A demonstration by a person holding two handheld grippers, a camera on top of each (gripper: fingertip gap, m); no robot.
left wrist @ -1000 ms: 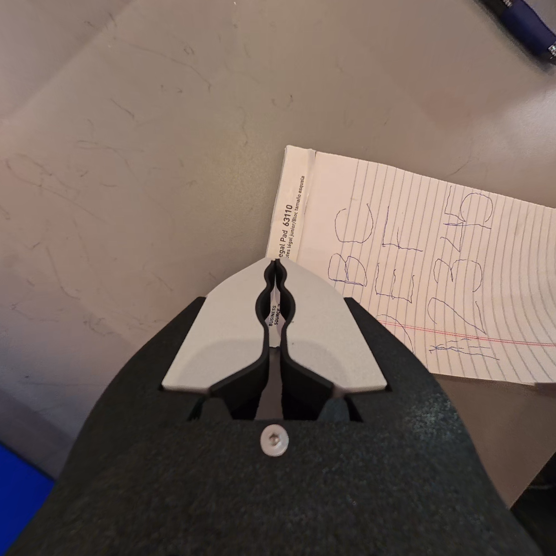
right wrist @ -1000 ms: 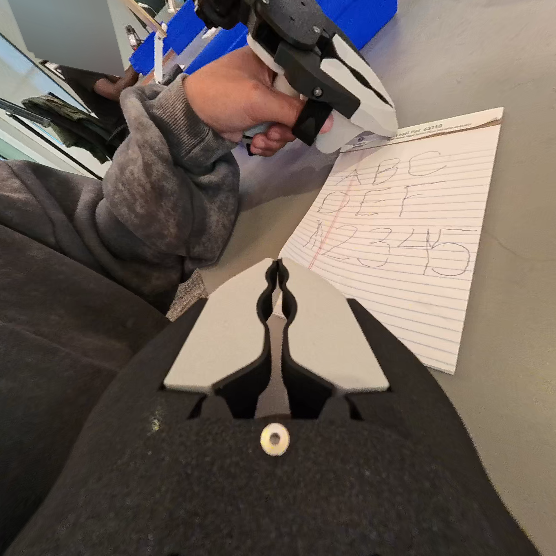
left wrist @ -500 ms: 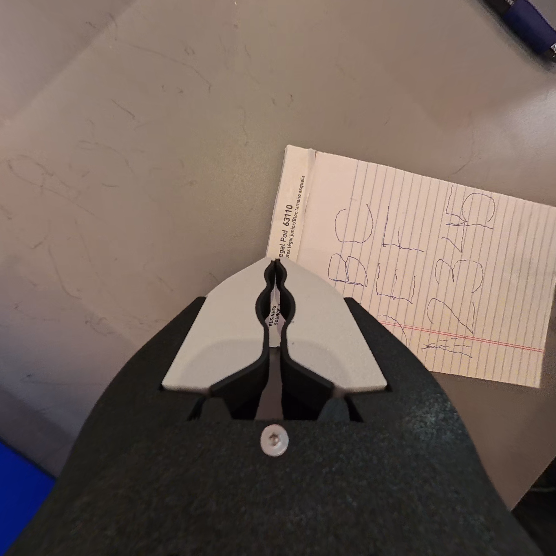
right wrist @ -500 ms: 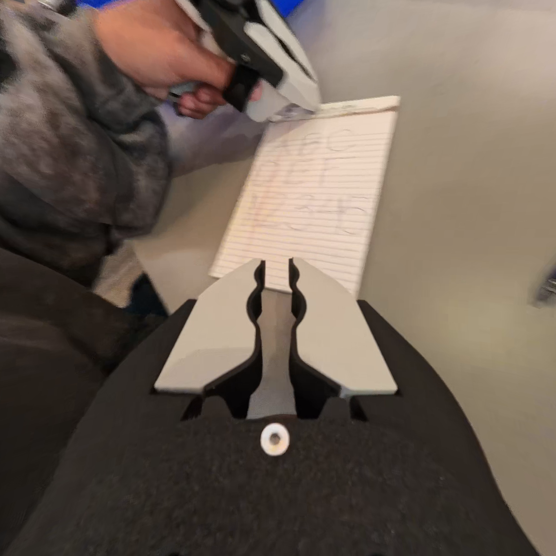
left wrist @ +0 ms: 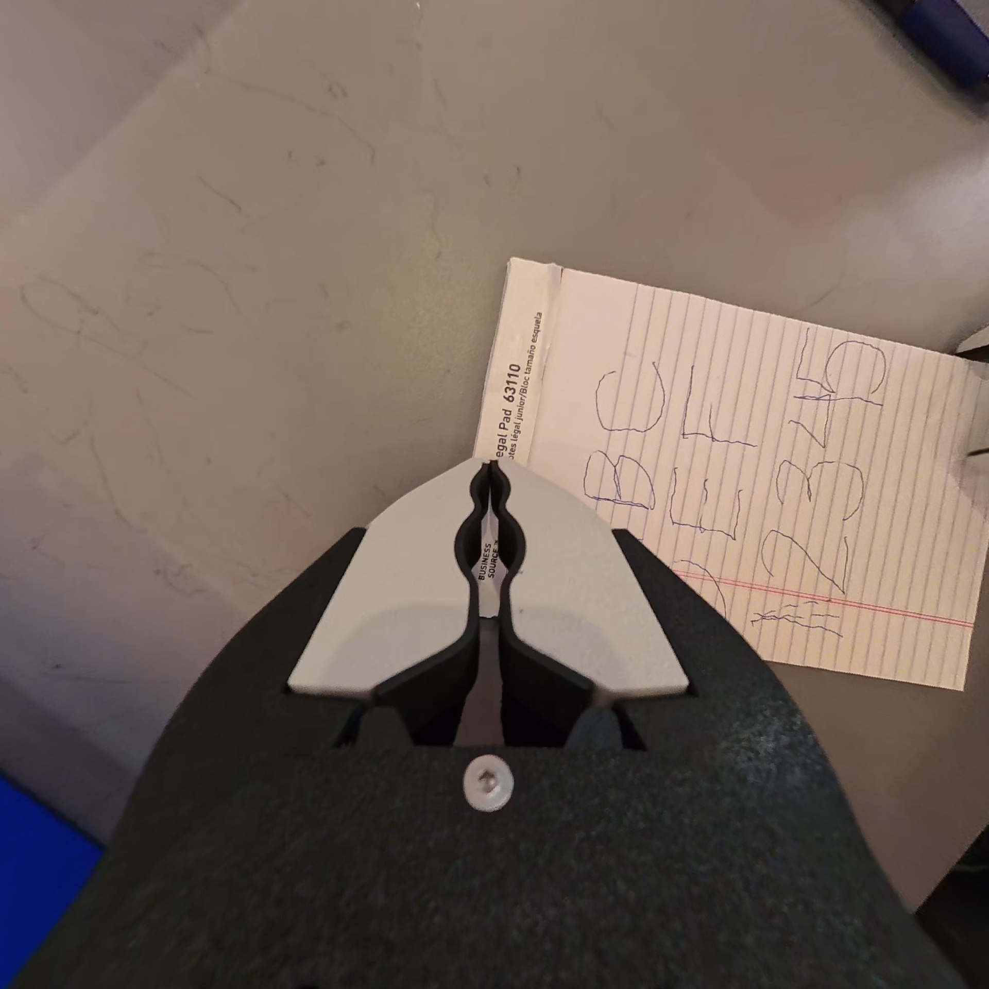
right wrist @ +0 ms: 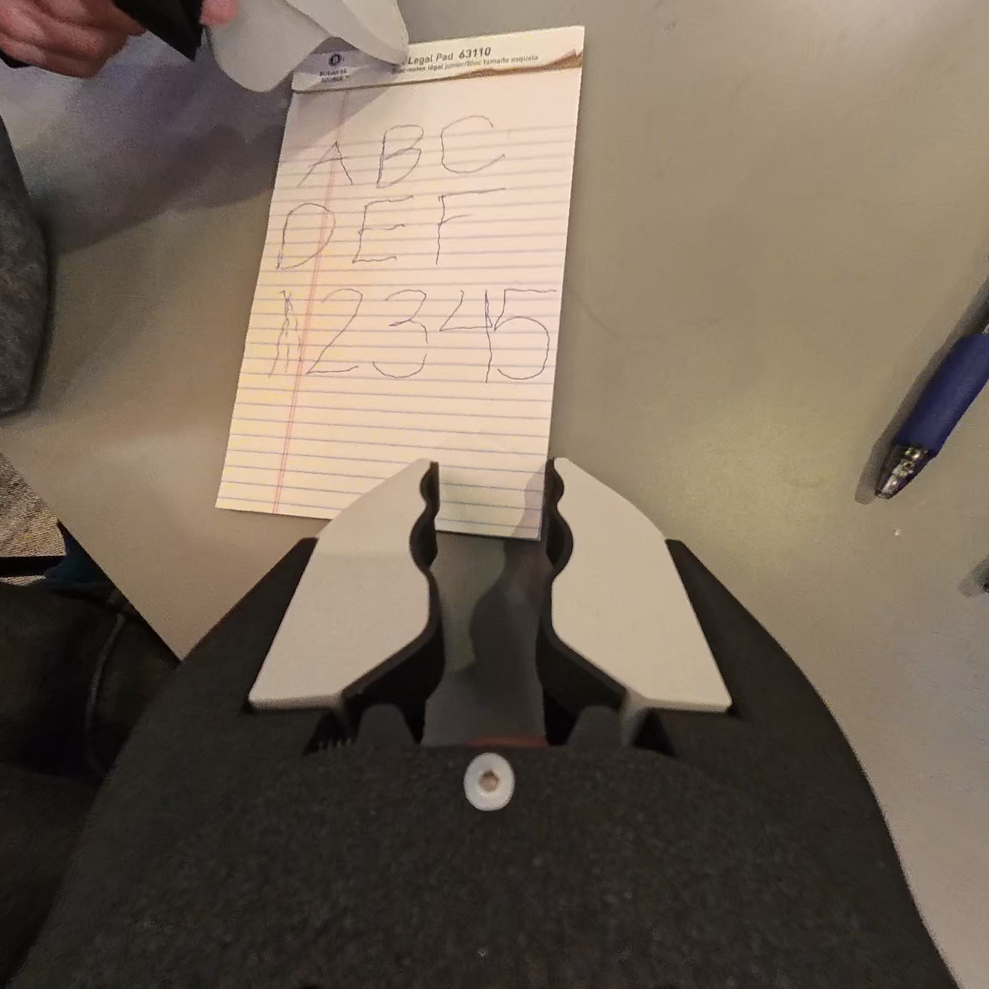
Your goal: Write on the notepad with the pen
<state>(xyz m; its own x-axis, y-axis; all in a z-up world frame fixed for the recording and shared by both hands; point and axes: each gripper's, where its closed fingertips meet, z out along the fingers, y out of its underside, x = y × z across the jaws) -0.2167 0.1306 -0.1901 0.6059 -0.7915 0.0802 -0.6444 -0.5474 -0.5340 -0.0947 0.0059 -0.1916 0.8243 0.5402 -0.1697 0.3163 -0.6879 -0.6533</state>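
The big grey table top (right wrist: 749,241) is lying under everything, scuffed and flat. On it the white lined paper notepad (right wrist: 406,428) is resting, long side running from six to twelve o'clock in your right wrist view, with its top strip at twelve. Blue pen marks are already filling the upper half of the page; the lower half is bare.

Your right gripper (right wrist: 491,481) is hanging with its white fingers spread apart and nothing between them, just over the bottom edge of the notepad. Your left gripper (left wrist: 489,471) is squeezing together at the tips, pressing on the top strip of the notepad at its corner. I cannot tell if it is pinching the strip or only pushing it down. In the right wrist view it is showing at eleven o'clock.

The blue plastic pen with the silver tip (right wrist: 942,406) is lying on the table at three o'clock from your right gripper, well apart from the notepad. Its long body is pointing from about one to seven o'clock, tip toward you. Your right gripper is the nearer one, so it is probably the one to go for the pen. Nothing is lying in the way.

A grey sleeve (right wrist: 18,299) is showing at nine o'clock, by the edge of the table.
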